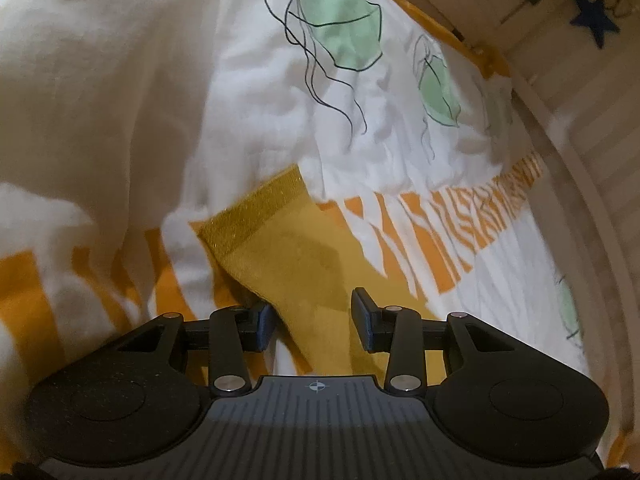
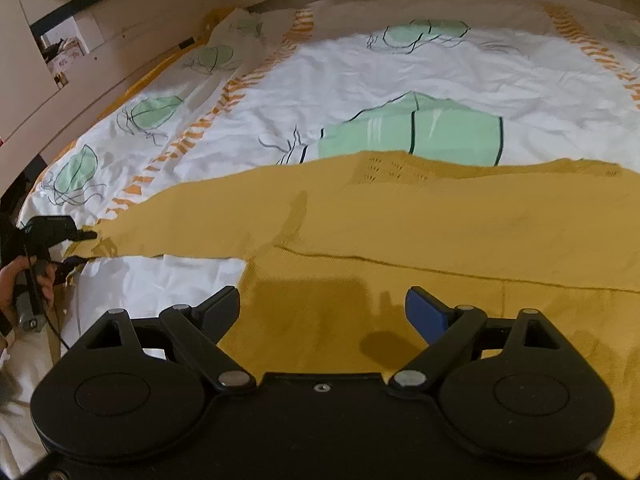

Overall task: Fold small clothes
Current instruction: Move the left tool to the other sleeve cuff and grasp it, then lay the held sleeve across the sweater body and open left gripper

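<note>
A mustard-yellow knitted sweater (image 2: 420, 232) lies flat on the bed, one sleeve (image 2: 192, 220) stretched out to the left. In the left wrist view that sleeve (image 1: 296, 256) runs up from between the fingers to its ribbed cuff (image 1: 256, 216). My left gripper (image 1: 313, 320) hovers over the sleeve with its jaws partly apart, and the pads do not press on the cloth. The right wrist view also shows the left gripper (image 2: 82, 247) at the sleeve's end, held by a hand (image 2: 24, 284). My right gripper (image 2: 324, 310) stands wide open above the sweater's body with nothing between its fingers.
The bed is covered by a white duvet (image 2: 360, 80) with green jellyfish prints and orange stripes. A raised white fold of duvet (image 1: 100, 100) bulges left of the sleeve. A wooden bed frame (image 2: 120, 76) and wall run along the far side. A blue star (image 1: 594, 16) hangs top right.
</note>
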Demonstrator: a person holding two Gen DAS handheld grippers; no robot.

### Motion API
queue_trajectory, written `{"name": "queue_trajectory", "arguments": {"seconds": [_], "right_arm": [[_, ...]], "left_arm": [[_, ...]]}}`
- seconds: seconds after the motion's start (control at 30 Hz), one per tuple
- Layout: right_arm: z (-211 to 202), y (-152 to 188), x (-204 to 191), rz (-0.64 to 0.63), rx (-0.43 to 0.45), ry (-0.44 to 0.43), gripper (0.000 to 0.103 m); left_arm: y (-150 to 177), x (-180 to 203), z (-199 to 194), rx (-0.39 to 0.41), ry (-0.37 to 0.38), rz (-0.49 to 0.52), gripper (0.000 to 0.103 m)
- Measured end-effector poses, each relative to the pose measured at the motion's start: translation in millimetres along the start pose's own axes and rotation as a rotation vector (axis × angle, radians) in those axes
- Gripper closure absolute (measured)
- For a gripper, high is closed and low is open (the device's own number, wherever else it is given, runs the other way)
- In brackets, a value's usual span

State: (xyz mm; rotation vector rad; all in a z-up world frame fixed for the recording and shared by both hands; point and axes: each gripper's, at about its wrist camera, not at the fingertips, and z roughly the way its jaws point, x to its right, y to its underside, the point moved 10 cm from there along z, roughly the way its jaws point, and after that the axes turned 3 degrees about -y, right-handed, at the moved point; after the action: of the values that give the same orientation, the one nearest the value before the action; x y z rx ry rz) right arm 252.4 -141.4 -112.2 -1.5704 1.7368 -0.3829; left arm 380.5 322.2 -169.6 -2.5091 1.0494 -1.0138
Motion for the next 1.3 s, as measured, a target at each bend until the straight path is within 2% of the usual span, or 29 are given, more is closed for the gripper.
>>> {"name": "queue_trajectory", "arguments": {"seconds": [0.17, 0.27, 0.5, 0.73, 0.93, 1.1, 1.3], "right_arm": [[7, 9, -2, 0.022, -0.028, -0.010, 0.012], [5, 13, -1, 0.022, -0.039, -0.006, 0.012], [-5, 15, 10, 0.035, -0.038, 0.011, 0.012], [-16, 20, 32, 0.052, -0.041, 0.027, 0.012], [-37, 21, 66, 0.071, -0.034, 0.058, 0.012], [-61, 17, 96, 0.067, -0.018, 0.092, 0.012], [-83, 14, 133, 0.082, 0.013, 0.117, 0.012]], "left_arm": [[-4, 4, 3, 0.002, 0.003, 0.035, 0.067], [-5, 11, -1, 0.037, 0.024, 0.062, 0.099], [-7, 51, -27, 0.098, 0.103, 0.130, 0.100], [11, 124, -64, 0.121, 0.204, 0.236, 0.100], [60, 199, -91, 0.104, 0.314, 0.374, 0.100], [125, 266, -107, 0.053, 0.400, 0.513, 0.100], [202, 328, -115, -0.029, 0.474, 0.637, 0.100]]}}
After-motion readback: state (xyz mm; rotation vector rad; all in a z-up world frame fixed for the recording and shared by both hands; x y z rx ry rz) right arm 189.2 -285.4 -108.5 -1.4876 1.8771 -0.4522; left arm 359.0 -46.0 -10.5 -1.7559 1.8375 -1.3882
